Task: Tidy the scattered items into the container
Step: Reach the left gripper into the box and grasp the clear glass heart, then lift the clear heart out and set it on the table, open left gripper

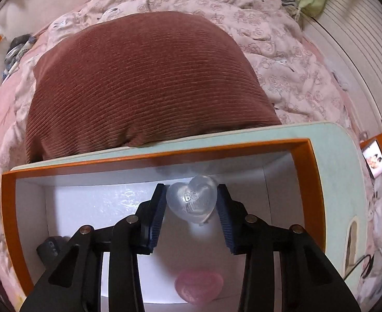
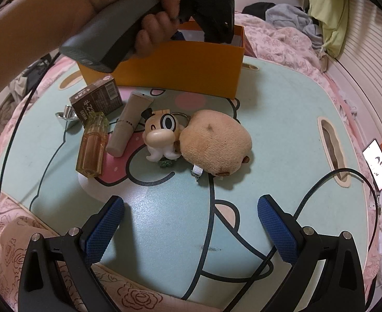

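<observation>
One clear heart [image 1: 191,198], embossed "BE MINE", between left claw [image 1: 191,202] pads.

clear heart [image 1: 191,198] embossed "BE", second line unreadable, brown carton [image 2: 96,98] print illegible

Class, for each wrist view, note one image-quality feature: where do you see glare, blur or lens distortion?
Left wrist view: glare washes out the white floor of the orange cardboard box; the pink heart-shaped piece near the lens is blurred, while the clear heart-shaped piece is sharp. Right wrist view: fisheye bends the pale green cartoon-print table edge; the glowing phone screen is overexposed.
</observation>
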`<state>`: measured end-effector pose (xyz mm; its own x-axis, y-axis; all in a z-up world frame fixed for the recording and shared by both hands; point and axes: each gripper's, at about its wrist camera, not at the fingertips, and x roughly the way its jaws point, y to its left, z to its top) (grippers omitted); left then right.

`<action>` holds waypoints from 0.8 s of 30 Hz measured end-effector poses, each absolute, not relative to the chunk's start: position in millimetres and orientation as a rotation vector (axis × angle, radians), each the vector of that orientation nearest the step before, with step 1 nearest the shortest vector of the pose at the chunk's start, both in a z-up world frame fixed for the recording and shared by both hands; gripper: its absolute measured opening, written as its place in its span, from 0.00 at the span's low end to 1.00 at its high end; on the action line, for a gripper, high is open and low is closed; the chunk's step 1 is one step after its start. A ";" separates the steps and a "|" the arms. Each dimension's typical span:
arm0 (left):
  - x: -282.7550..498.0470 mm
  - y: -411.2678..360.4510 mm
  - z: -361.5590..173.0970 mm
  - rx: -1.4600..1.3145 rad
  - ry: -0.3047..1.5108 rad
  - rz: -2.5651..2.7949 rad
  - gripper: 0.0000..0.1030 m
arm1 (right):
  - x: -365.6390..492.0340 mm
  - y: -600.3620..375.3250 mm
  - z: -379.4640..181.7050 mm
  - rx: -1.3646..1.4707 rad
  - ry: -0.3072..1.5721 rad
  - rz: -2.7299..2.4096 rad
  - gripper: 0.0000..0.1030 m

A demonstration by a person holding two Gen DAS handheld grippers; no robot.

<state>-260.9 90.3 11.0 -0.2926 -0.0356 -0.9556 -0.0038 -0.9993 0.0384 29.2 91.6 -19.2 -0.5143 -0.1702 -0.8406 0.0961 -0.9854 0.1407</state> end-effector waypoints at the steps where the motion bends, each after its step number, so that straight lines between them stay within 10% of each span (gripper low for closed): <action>1: -258.9 89.0 11.8 1.856 -0.061 -2.516 0.39 | 29.4 91.9 -19.4 1.460 -0.115 -2.605 0.99; 14: -110.6 38.3 141.9 1.433 0.091 -3.008 0.39 | 30.2 92.2 -19.7 1.460 -0.119 -2.605 0.99; 24: 1.0 8.3 64.8 1.439 0.081 -2.894 0.39 | 29.3 91.4 -19.2 1.464 -0.116 -2.607 0.99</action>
<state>1.0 8.3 64.8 -0.6002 0.1042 -0.7930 -0.0598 -0.9946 -0.0853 29.3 91.4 -19.2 -0.5129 -0.1679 -0.8419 0.0922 -0.9858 0.1404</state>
